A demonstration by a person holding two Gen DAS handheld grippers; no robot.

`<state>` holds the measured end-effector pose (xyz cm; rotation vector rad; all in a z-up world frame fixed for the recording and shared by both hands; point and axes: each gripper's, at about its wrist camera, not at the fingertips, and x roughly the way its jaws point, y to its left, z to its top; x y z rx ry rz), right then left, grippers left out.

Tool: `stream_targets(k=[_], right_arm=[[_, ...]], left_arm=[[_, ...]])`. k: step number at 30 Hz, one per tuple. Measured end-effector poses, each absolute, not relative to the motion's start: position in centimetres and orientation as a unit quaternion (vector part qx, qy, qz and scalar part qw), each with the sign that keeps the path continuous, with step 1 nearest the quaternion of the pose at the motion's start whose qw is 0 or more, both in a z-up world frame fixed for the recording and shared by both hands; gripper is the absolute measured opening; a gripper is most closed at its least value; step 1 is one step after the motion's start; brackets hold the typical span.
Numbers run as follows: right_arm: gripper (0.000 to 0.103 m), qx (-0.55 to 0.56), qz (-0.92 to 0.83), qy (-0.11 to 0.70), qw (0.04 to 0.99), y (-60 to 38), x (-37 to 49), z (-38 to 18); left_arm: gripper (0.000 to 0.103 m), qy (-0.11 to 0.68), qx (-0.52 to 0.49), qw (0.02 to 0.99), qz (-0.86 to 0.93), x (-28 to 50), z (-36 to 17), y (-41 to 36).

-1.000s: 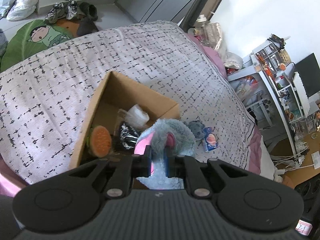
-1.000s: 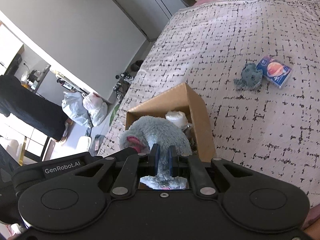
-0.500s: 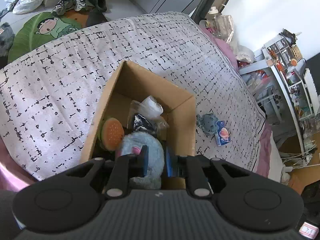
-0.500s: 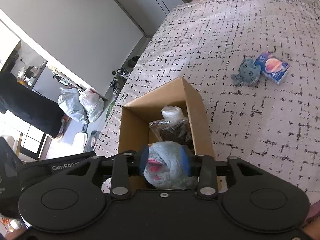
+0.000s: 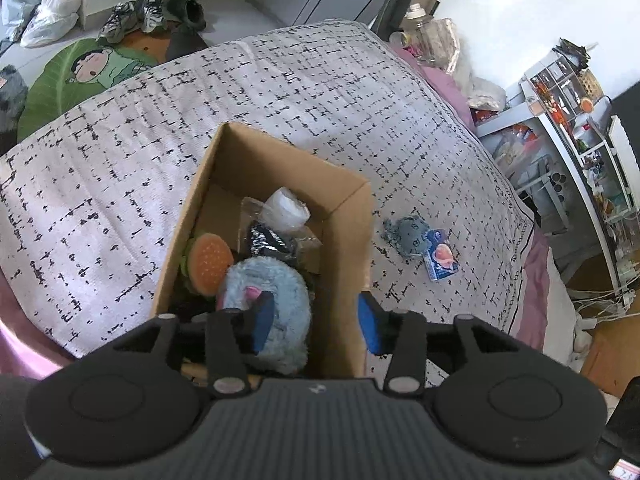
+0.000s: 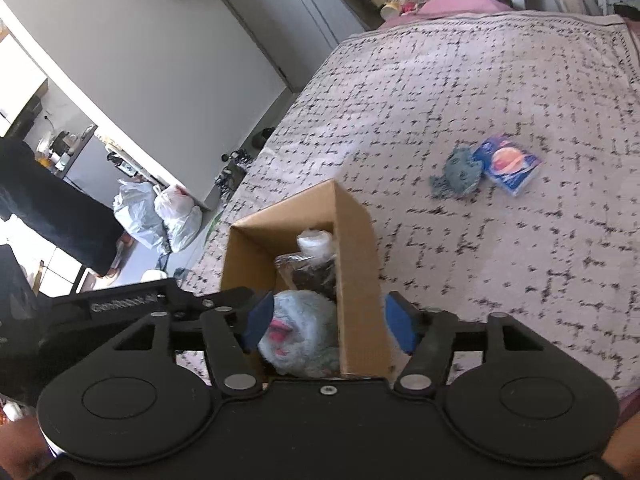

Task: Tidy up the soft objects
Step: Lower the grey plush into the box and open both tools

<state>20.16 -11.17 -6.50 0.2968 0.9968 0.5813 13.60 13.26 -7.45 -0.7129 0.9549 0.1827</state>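
Observation:
A cardboard box (image 5: 352,240) stands on the bed. A fluffy blue plush (image 5: 276,300) with pink ears lies in its near end, also seen in the right wrist view (image 6: 304,332). Beside it are a burger plush (image 5: 208,264) and wrapped packets (image 5: 280,220). My left gripper (image 5: 314,320) is open above the box's near end, one finger over the plush, the other outside the right wall. My right gripper (image 6: 328,324) is open too, straddling the same wall (image 6: 356,264). A small grey plush (image 5: 404,234) and a blue tissue pack (image 5: 440,260) lie on the bedspread to the right.
The bed has a white bedspread (image 5: 120,160) with black marks. Shelves (image 5: 580,120) and clutter stand on the right. Shoes (image 5: 136,16), bags (image 5: 44,12) and a green mat (image 5: 76,76) lie on the floor beyond the bed.
Both grippers held the blue plush over the box a second ago. They lowered it in and both have opened; the plush now lies in the box.

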Motion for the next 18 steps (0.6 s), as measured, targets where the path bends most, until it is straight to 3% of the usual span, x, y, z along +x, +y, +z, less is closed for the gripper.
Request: stream_targets(k=[2,6,14,18], right_arm=[[0.067,0.139,0.268,0.467,0.831,-12.0,20.4,-6.5],[0.08,0.132,0.26,0.46,0.839,-13.4,20.8,-6.3],[0.094,0.121,0.247,0.447,0.851,-15.7,21.8,-6.0],[0.097,0.116,0.245,0.441,0.855,-16.7,22.4,-5.8]], left_arm=[[0.049,0.449,-0.331,0.826,0.084,13.8,-7.1,12.8],[0.066,0.449,-0.319,0.831,0.077,14.2,-6.6,11.9],[0.072,0.456,-0.295,0.837,0.072,15.3,-6.1,9.8],[0.08,0.457,-0.285,0.84,0.072,15.8,-5.7,8.9]])
